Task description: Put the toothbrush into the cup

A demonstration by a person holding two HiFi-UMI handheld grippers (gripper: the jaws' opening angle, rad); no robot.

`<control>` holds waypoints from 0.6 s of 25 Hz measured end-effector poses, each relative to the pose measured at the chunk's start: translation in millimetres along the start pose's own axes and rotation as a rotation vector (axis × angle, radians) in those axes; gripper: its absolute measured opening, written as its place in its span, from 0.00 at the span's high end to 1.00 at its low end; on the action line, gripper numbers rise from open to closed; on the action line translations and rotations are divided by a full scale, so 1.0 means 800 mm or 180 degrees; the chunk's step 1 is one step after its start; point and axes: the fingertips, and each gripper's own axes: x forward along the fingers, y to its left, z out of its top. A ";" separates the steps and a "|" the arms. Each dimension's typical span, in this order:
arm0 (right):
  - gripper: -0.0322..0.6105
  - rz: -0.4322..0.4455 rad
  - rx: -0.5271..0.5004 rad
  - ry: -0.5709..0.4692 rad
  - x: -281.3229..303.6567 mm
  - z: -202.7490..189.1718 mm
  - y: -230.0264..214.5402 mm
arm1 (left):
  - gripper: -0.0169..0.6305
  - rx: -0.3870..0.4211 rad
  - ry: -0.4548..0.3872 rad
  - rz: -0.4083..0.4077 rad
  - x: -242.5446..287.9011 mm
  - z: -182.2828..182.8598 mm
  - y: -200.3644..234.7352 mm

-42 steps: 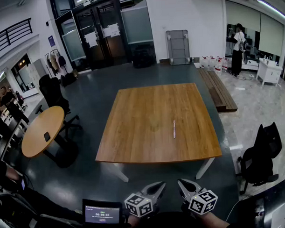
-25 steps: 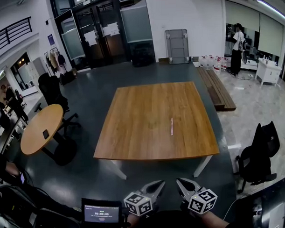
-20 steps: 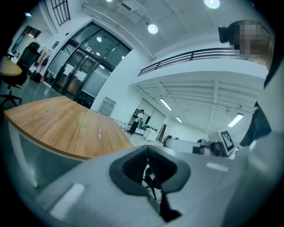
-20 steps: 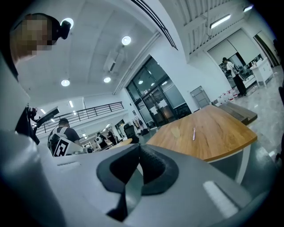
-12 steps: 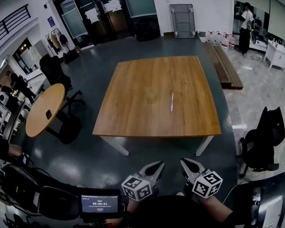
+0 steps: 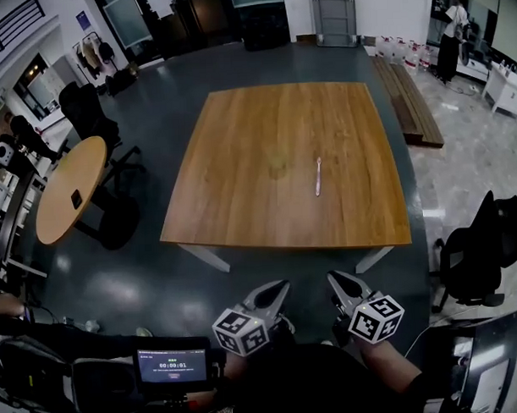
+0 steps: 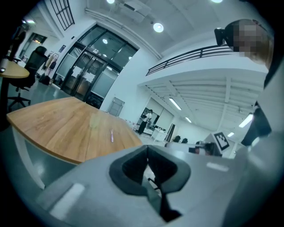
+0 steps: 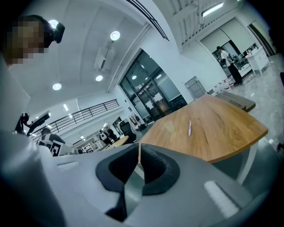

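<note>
On the table (image 6: 241, 189), toothbrush (image 6: 318, 176) unmoved, now nearer

The square wooden table (image 6: 241, 193) is warm honey-brown with a fine grain. The slim plastic toothbrush (image 6: 318, 176) is pale pink. The see-through cup (image 6: 277, 164) seems faintly yellowish, though it is hard to make out. The left tongs (image 6: 277, 289) and right tongs (image 6: 337, 280) are light grey with black pads, and their cubes carry black-and-white squares. The smooth floor (image 6: 117, 274) is dark slate-blue.
</note>
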 end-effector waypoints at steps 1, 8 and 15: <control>0.92 -0.0042 0.0020 -0.0007 0.018 0.005 -0.007 | 0.97 0.0002 0.0004 -0.0028 0.005 0.007 0.014; 0.90 -0.0568 0.0082 0.0258 0.139 0.027 -0.103 | 0.97 0.0027 0.0022 -0.0158 0.038 0.064 0.119; 0.89 -0.1140 0.0253 0.0825 0.211 0.030 -0.229 | 0.97 -0.0168 0.0088 -0.0102 0.030 0.076 0.184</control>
